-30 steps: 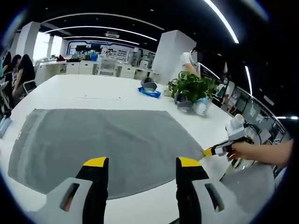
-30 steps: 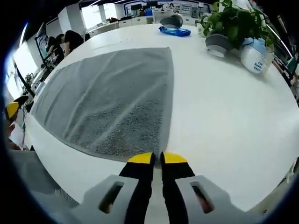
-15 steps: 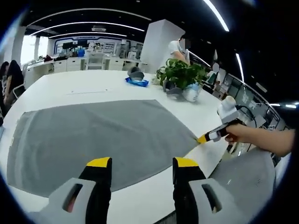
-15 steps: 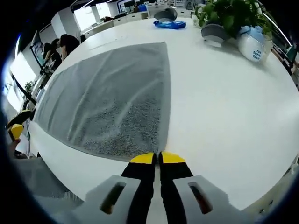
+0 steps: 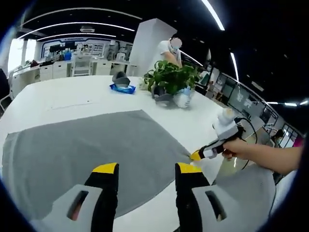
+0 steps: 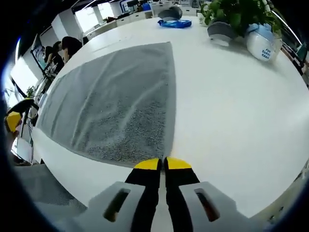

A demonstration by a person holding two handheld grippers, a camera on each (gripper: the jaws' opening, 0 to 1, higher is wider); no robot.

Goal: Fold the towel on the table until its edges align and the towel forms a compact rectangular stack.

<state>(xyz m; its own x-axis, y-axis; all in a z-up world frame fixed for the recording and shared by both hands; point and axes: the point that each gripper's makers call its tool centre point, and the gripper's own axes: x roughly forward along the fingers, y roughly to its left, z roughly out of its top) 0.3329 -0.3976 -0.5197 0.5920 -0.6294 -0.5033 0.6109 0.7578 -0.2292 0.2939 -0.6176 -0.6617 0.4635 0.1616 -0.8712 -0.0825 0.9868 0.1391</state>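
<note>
I see a plain grey towel (image 6: pixel 116 101) on the white table (image 6: pixel 231 121). My grippers' jaw tips are yellow over black, bodies pale grey. Blue packet (image 5: pixel 122 88), green plant (image 5: pixel 169 77), white jug with blue print (image 6: pixel 260 42).

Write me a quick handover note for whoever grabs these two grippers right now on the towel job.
Right gripper: shut on the near right corner of the grey towel.
Left gripper: open, hovering over the towel's near edge, holding nothing.
Towel lies flat and unfolded on the white table; plant and blue packet sit at the far side, apart from it.
Done: one corner pinched.
Left: grip the other near corner, fold, align edges, repeat to a compact stack.
</note>
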